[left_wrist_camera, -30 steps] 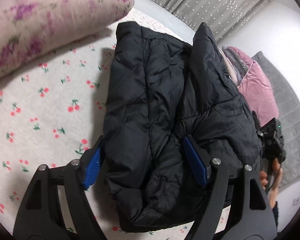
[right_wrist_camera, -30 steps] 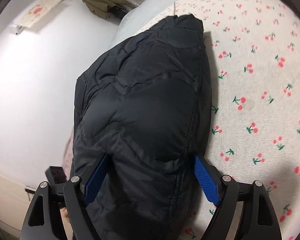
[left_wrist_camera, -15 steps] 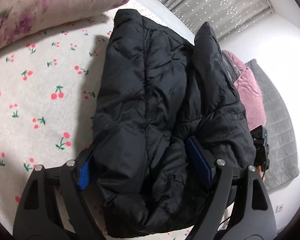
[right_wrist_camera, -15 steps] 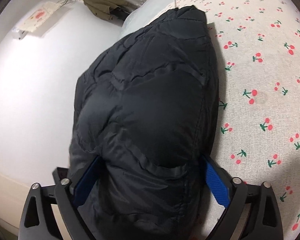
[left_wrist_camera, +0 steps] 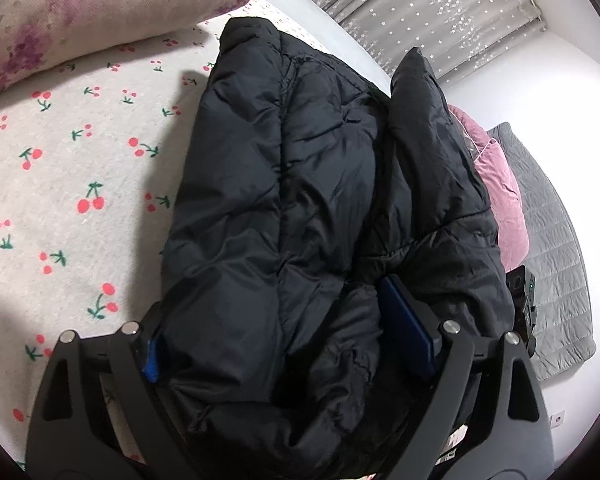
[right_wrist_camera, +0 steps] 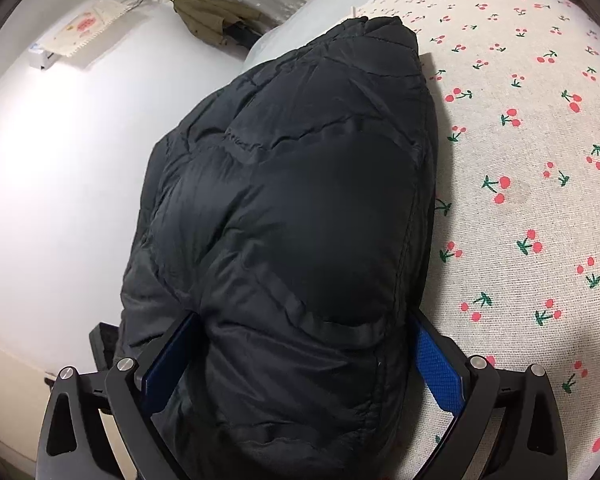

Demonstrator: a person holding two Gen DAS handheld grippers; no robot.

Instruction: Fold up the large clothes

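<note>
1. Here, a black quilted puffer jacket [left_wrist_camera: 300, 200] lies folded into a thick bundle on a bed, on a cream bedsheet printed with red cherries [left_wrist_camera: 60, 184].
2. In the right wrist view the same jacket [right_wrist_camera: 300, 220] fills the centre, its seams and padded panels running away from the camera, with the cherry sheet [right_wrist_camera: 520, 160] to its right.
3. Left claw [left_wrist_camera: 276, 344]: its jaws have just been opening. The near end of the jacket sits between the blue pads; the left pad is mostly buried behind the fabric and the right pad lies against a fold. Whether the pads press on the cloth I cannot tell.
4. Right claw [right_wrist_camera: 300, 364]: its jaws have just been opening and now stand wide. The jacket's padded end bulges between the blue pads, fabric touching both; a firm grip is not evident.
5. A cream pillow with purple floral print [left_wrist_camera: 100, 12] lies on the bed beyond the jacket, upper left in the left wrist view.
6. To the jacket's right there: a pink velvet cushion [left_wrist_camera: 500, 196] and a grey quilted blanket [left_wrist_camera: 552, 272].
7. A grey curtain dotted with white stars [left_wrist_camera: 440, 8] hangs at the back.
8. An olive-green garment [right_wrist_camera: 208, 16] hangs by the white wall [right_wrist_camera: 60, 160] in the right wrist view.
</note>
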